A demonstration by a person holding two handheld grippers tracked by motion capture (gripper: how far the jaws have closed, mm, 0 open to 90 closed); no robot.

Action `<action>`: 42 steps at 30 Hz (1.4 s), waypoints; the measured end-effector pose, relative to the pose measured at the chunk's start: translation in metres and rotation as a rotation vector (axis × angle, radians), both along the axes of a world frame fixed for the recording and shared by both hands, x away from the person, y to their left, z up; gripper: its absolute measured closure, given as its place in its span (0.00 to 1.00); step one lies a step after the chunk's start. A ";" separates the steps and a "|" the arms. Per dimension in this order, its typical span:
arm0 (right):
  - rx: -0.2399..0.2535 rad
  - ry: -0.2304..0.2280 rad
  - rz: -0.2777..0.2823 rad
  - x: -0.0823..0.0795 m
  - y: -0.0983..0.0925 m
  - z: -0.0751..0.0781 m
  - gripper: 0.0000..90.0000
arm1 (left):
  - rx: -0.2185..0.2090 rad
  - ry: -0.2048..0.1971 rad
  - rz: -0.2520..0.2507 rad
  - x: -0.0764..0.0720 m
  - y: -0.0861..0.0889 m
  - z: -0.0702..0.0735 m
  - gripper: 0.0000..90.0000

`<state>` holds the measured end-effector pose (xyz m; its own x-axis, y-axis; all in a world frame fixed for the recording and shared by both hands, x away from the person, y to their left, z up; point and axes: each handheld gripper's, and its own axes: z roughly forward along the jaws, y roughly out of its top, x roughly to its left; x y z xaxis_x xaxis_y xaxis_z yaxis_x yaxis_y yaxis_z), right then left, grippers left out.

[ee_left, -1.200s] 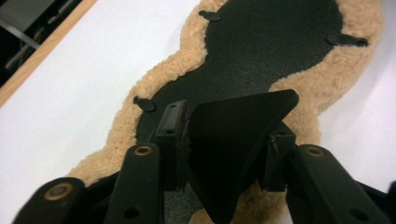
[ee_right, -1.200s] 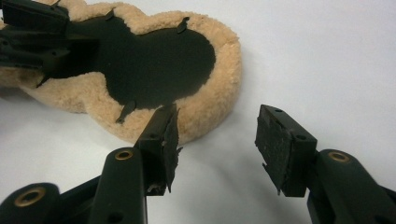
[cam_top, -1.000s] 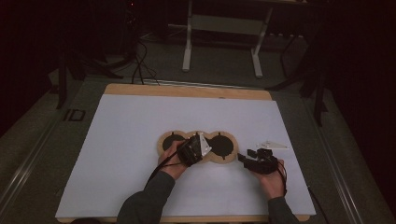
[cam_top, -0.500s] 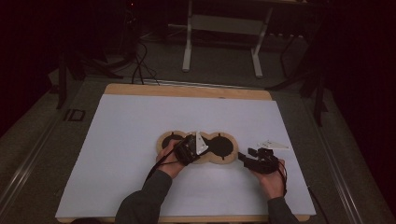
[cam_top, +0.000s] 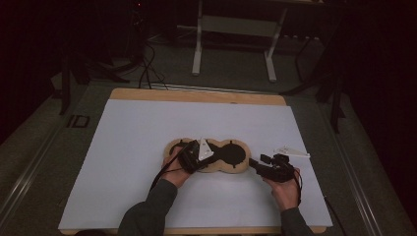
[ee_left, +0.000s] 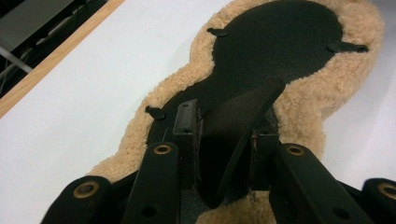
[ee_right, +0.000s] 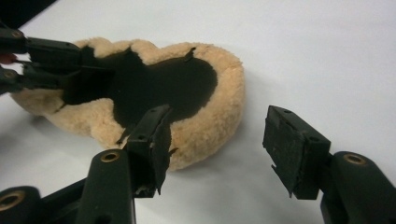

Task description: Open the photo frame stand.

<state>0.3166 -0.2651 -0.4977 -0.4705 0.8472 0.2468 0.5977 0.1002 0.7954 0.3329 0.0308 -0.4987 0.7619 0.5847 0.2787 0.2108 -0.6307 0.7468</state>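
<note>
Fleece pad (cam_top: 206, 156) lay mid-table on white sheet (cam_top: 123, 147) in high view; right gripper (cam_top: 260, 162) at its 3 o'clock.

Left gripper view: left gripper (ee_left: 223, 140) pinched lifted black flap (ee_left: 243, 116).

Right gripper view: jaws apart, just been opening, nothing between; pad at 11 o'clock.

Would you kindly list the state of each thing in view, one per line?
Fleece pad: flat on the table, fleece rim up.
Black liner: one end lifted and folded.
Left gripper: shut on the black liner's lifted end.
Right gripper: open, jaws just widened, nothing between, beside the pad.
Table sheet: flat.
</note>
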 end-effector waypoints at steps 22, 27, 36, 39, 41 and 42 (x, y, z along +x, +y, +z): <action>0.132 0.109 0.053 0.012 0.018 0.002 0.35 | -0.134 -0.003 -0.024 -0.009 0.022 0.002 0.79; 0.182 0.149 0.062 0.015 0.021 0.000 0.34 | -0.168 0.002 -0.024 -0.009 0.026 0.002 0.79; 0.261 0.204 0.094 0.019 0.023 -0.003 0.36 | -0.213 0.012 -0.037 -0.011 0.033 0.001 0.78; 0.266 0.214 0.103 0.019 0.024 -0.003 0.38 | -0.240 0.034 -0.042 -0.013 0.036 0.001 0.76; 0.265 0.215 0.106 0.019 0.024 -0.003 0.39 | -0.269 0.057 -0.041 -0.012 0.039 0.000 0.74; 0.286 0.224 0.107 0.019 0.023 -0.004 0.42 | -0.290 0.069 -0.044 -0.012 0.041 0.000 0.71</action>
<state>0.3356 -0.2422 -0.5015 -0.4603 0.6780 0.5730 0.7581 -0.0357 0.6512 0.3204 0.0719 -0.4989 0.7995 0.5985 0.0511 0.2449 -0.4025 0.8820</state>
